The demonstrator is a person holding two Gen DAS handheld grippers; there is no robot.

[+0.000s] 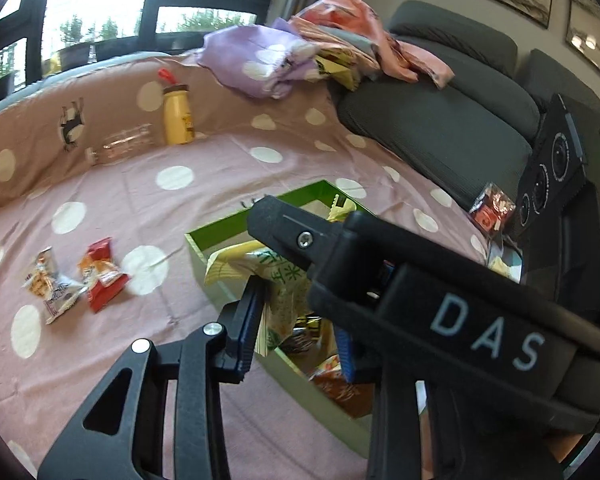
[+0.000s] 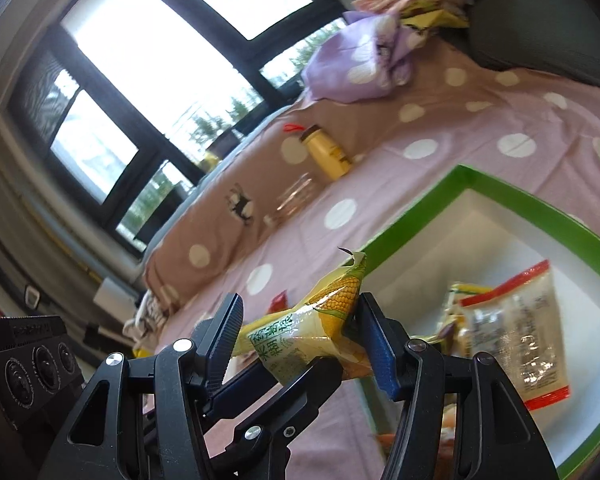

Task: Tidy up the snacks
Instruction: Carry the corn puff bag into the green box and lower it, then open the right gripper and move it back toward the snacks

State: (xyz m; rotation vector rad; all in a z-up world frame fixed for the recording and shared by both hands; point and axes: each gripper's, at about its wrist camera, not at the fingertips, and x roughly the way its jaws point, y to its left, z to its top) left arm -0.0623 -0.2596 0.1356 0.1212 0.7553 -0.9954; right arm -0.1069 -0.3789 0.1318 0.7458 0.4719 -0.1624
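A yellow corn-print snack packet [image 2: 320, 332] hangs tilted over the near corner of the green-rimmed box [image 2: 540, 208]. The box sits open on the polka-dot bedspread [image 1: 140, 184], its white inside holding a clear packet with red edges [image 2: 516, 340] and several other wrappers [image 1: 332, 376]. Towards the bedspread's left edge lies a loose cluster of small snack packets [image 1: 60, 288], a red packet [image 1: 102, 276] among them. Another red packet [image 1: 492, 208] lies at the bedspread's right edge.

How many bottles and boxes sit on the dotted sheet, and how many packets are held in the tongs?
Bottles: 2 (yellow bottle, clear bottle)
Boxes: 1 (green box)
Held packets: 1 (corn packet)
Total: 4
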